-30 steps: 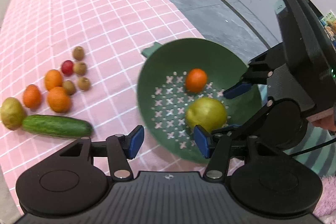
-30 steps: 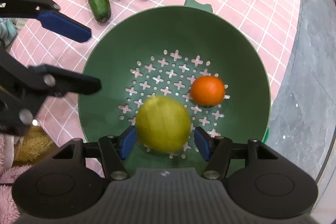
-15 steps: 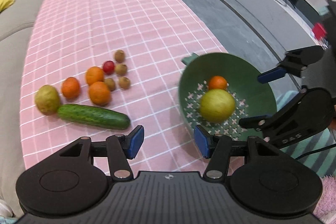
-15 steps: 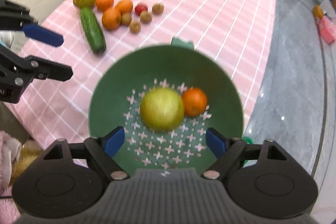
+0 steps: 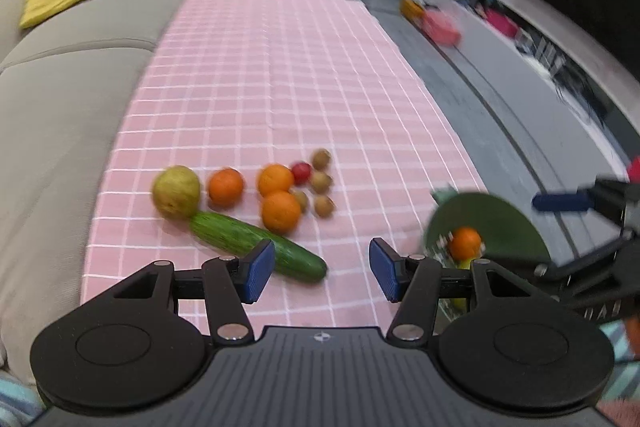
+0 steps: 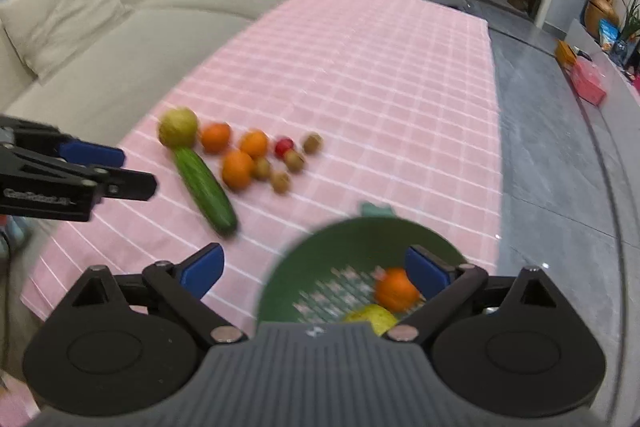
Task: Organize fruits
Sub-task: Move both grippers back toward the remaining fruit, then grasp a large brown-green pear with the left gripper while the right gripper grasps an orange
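Stock on hand, as I read it from my remote seat. Right gripper (image 6: 316,269): jaws spread wide, having just been opening, nothing between the pads; it hangs over the near rim of the green colander (image 6: 400,231), my landmark for everything below. Left gripper (image 5: 322,269): jaws part open, empty, hovering to the left of the colander over the pink checked cloth (image 5: 280,87). Inside the colander: one orange (image 6: 396,289) and, nearer me, a yellow-green apple (image 6: 374,317) partly hidden by the gripper body. To the left of the colander, well apart from it, the unsorted lot: a cucumber (image 5: 256,239) lying nearest, three oranges, the closest (image 5: 281,211) just beyond the cucumber, a second apple (image 5: 176,191) at the far left touching the cucumber's end, a small red fruit (image 5: 301,172), and four small brown fruits, probably kiwis, one at (image 5: 323,205). Handling notes, by my judgement: the oranges are firm, round and prone to roll, best taken across the widest part with pads level; the apple is heavier, smooth-skinned and wide, wanting near full spread; the kiwis are light and soft, so a gentle squeeze; the red fruit is small, with a skin I cannot read through the blur. The cucumber is long and stiff; I would grip it at mid-length, should it count at all.
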A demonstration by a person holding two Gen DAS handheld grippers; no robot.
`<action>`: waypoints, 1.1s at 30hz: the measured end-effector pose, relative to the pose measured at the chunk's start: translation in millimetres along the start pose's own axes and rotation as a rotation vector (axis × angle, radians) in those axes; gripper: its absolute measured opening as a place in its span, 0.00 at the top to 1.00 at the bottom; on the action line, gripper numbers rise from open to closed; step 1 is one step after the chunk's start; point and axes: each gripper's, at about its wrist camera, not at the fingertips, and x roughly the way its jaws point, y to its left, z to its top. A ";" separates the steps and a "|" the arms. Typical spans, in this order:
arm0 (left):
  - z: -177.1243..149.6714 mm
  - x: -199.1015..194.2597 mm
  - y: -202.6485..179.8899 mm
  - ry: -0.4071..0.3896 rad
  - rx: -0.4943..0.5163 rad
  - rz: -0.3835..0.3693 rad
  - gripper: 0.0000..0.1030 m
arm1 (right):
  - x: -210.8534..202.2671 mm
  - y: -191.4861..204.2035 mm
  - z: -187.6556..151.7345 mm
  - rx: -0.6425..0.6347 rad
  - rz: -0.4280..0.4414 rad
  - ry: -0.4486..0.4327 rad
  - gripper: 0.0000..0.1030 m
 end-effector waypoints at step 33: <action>-3.2 74.0 110.6 -0.049 -0.329 0.080 0.45 | 145.3 60.9 48.3 0.052 0.097 -0.009 0.36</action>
